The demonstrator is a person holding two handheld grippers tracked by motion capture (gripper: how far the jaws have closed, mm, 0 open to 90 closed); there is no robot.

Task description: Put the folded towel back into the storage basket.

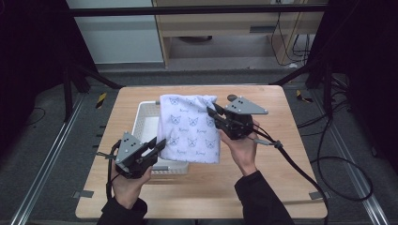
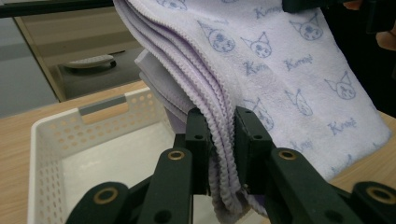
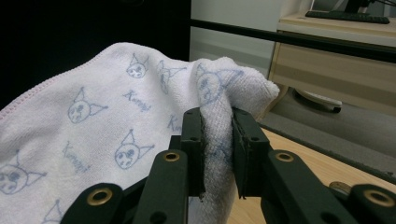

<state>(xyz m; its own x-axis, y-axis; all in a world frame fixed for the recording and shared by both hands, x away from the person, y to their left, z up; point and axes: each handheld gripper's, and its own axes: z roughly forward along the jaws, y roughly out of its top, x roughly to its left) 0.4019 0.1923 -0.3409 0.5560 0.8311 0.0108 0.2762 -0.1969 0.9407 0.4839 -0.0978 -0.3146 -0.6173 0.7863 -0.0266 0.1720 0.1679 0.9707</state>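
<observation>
A folded pale lilac towel (image 1: 190, 126) printed with cat faces hangs above a white perforated basket (image 1: 145, 117). My left gripper (image 1: 157, 145) is shut on the towel's layered left edge (image 2: 219, 135), low and near the basket's front. My right gripper (image 1: 213, 112) is shut on a bunched upper corner of the towel (image 3: 217, 126) at its right side. The towel (image 2: 289, 79) stretches between the two grippers and covers much of the basket's inside. The basket (image 2: 70, 135) looks bare inside where it shows.
The basket stands on a light wooden table (image 1: 281, 140) with free room to its right and front. Cables (image 1: 328, 164) trail off the right edge. A small dark round thing (image 1: 232, 97) lies behind the right gripper. A cabinet (image 1: 225, 28) stands beyond the table.
</observation>
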